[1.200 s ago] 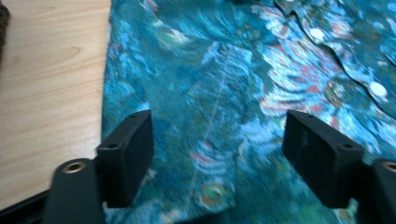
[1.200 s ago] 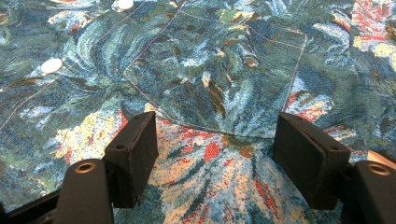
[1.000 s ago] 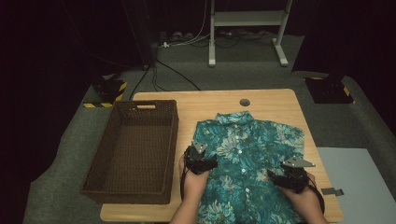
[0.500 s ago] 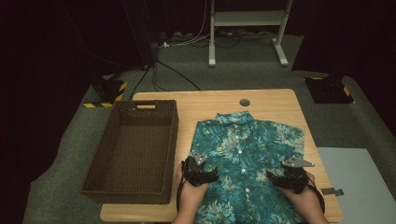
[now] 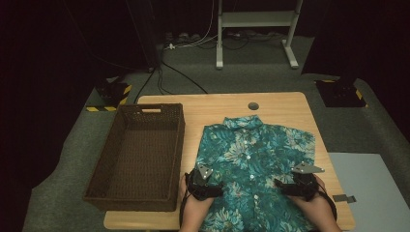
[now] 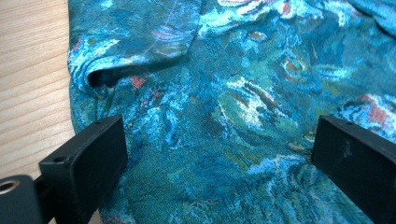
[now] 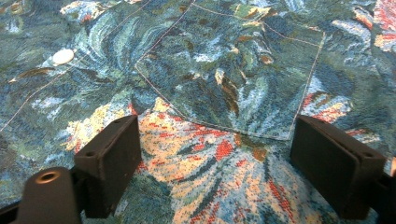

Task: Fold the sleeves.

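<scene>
While your left claw (image 5: 205,182) slid back toward the shirt's (image 5: 256,154) near hem, both claws stayed spread wide over the fabric, your right claw (image 5: 295,186) gripping nothing yet.

My left gripper (image 6: 219,163) hangs low over the teal floral shirt (image 6: 243,93) with both black jaws spread wide, fabric showing between them. A sleeve hem (image 6: 140,56) lies folded ahead, and bare wooden table (image 6: 32,84) runs along the shirt's left edge.
</scene>
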